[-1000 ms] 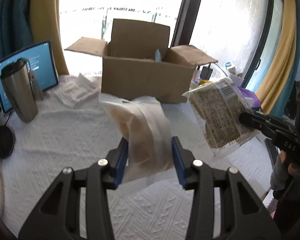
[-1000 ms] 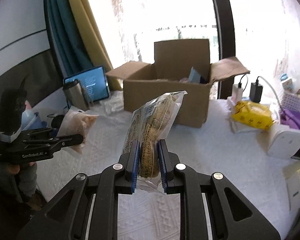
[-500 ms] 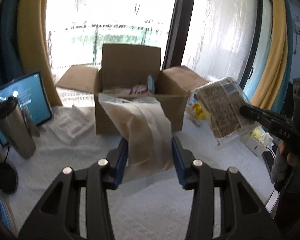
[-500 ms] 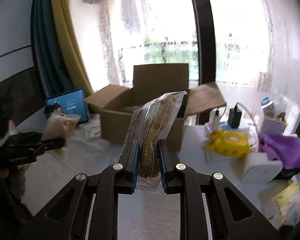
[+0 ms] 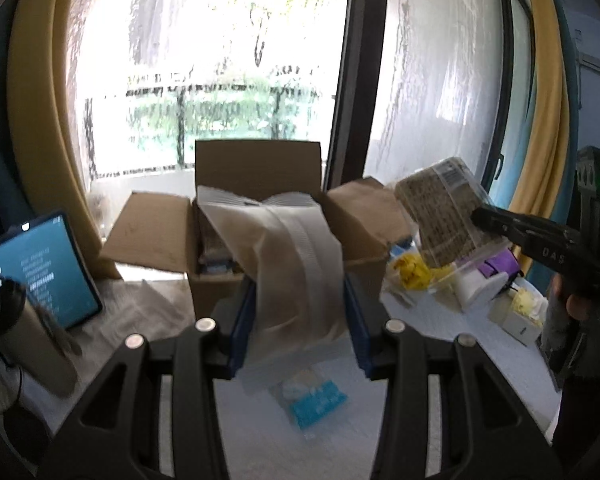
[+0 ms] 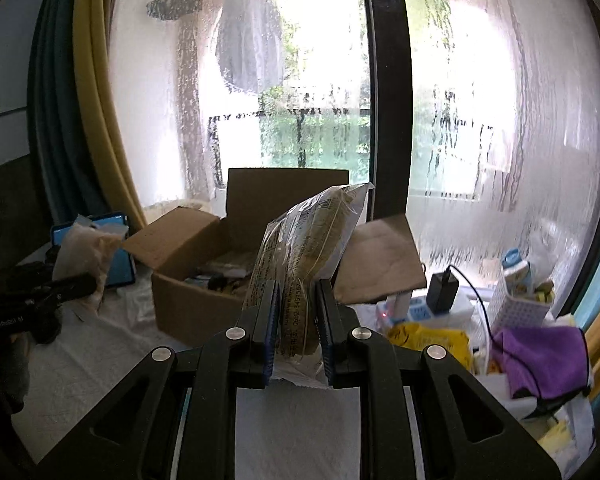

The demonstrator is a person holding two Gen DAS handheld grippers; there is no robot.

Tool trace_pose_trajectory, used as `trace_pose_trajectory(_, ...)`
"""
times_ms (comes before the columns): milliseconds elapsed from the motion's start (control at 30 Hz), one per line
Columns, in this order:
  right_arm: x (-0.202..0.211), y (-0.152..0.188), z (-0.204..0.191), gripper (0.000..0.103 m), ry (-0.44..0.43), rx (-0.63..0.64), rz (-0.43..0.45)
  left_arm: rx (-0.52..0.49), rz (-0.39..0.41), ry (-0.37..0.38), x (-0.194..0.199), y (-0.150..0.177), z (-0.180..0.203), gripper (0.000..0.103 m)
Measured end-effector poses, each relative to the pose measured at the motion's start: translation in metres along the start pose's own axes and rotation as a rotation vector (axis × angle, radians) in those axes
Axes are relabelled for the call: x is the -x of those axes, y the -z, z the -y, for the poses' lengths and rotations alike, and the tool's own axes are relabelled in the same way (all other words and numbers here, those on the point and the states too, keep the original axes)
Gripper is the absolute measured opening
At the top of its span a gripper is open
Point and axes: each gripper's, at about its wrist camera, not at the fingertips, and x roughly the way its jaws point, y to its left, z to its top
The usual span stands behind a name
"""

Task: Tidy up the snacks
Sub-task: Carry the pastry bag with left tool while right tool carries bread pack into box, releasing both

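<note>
Strong backlight from the window (image 5: 228,80), dim blurred foreground, fisheye-warped edges.

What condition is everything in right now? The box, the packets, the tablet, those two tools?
Cardboard box: open, flaps out, packets inside.
Frosted snack bag: clamped in the left tool, off the table.
Printed snack pack: clamped in the right tool, held upright.
Blue packet: lying flat on the white cloth.
Tablet: screen lit, propped up.
Travel mug: lid on.

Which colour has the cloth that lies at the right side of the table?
The cloth is purple, and the right wrist view shows it best.
</note>
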Motion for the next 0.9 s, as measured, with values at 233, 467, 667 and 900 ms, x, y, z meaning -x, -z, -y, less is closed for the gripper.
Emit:
trace_pose_trajectory(233,-0.031,-0.011,0.005,0.02,0.052,0.037,-0.008,0.025,0.02,-0.002,-0.039,-0.025,-0.023,0.043)
trace_pose_trajectory(467,-0.067,-0.025,0.018,0.02,0.097,0.048,-0.017,0.028,0.016,-0.002,-0.079,-0.045,-0.037,0.044)
trace_pose_trajectory(667,-0.101,-0.032,0.022,0.02,0.127,0.062,-0.04,0.018,-0.005,0.003,-0.11,-0.056,-0.04,0.044)
trace_pose_trajectory(900,-0.142,-0.037,0.02,0.022,0.196,0.095,-0.082,0.031,-0.118,0.023,-0.166,-0.053,-0.048,0.047)
